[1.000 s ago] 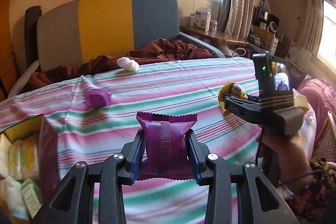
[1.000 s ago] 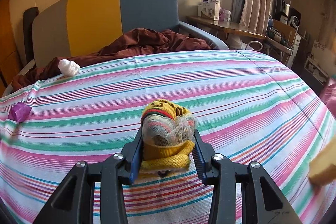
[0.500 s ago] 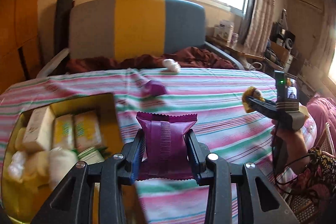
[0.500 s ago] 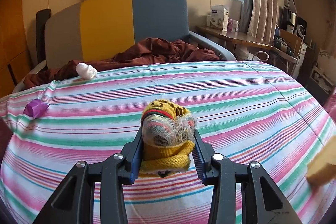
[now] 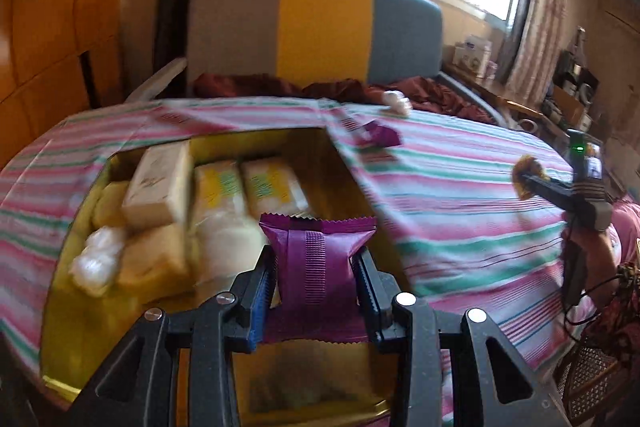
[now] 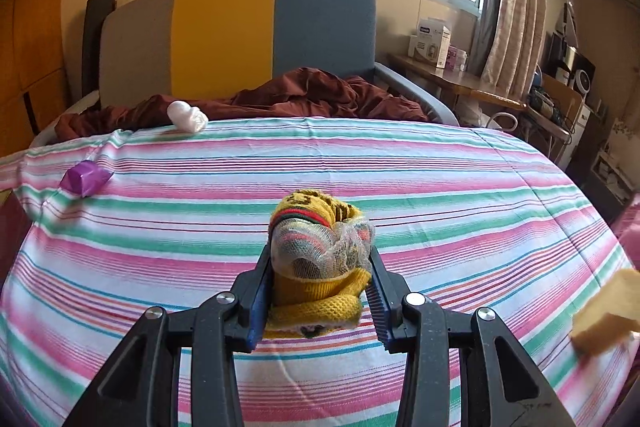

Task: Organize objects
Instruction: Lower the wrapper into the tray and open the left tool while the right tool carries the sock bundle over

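Purple crimped packet [image 5: 320, 267], upright in left tongs [image 5: 316, 287]

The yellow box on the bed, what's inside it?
Inside the yellow box lie pale wrapped packets, some with yellow labels, and white bundles. Its near end is hidden behind the left gripper and its purple packet.

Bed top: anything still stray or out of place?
Yes. A purple packet and a white wad lie loose on the striped sheet, outside the yellow box that holds the other packs. A yellowish piece sits by the sheet's right edge.
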Motion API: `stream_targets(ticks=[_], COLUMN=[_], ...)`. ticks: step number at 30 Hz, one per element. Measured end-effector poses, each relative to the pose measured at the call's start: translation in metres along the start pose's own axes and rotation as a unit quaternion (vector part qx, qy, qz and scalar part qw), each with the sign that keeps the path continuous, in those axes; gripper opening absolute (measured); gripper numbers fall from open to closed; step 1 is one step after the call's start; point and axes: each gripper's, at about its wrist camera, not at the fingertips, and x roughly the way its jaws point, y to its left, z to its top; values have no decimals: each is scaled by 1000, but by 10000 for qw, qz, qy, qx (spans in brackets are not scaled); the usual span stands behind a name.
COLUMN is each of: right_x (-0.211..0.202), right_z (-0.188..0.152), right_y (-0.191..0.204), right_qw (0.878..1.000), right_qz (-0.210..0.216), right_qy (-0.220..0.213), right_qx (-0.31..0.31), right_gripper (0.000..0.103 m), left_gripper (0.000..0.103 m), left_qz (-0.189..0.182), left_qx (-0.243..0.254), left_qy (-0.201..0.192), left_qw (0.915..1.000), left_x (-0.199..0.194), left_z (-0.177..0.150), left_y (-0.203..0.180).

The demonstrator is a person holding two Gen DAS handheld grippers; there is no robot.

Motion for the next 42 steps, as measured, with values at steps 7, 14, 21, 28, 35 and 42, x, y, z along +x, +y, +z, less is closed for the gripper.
stream_targets(ticks=[7, 14, 21, 28, 35, 42], right_x=[-11, -18, -46, -69, -91, -120], right_z=[-3, -2, 7, 13, 13, 14], right_y=[13, 17, 38, 65, 87, 110], right_qw=[9997, 9998, 9984, 9953, 9903, 9814], right_qz=[49, 130, 475, 885, 1317, 1838], right_qy=[-65, -43, -267, -384, -421, -537], right_qx=[-228, -138, -121, -92, -93, -154], right_gripper=[43, 43, 43, 43, 43, 43], left_gripper=[38, 38, 38, 38, 40, 37], left_qz=[270, 411, 573, 382, 610, 1014], left_qx=[-454, -752, -949, -1042, -668, -640], left_qy=[127, 329, 502, 563, 754, 1070], left_qw=[9985, 9958, 9926, 9922, 9930, 9870], left_x=[-12, -17, -13, -10, 9, 3], left_z=[-17, -31, -32, -31, -22, -32], left_y=[51, 85, 110, 110, 94, 109])
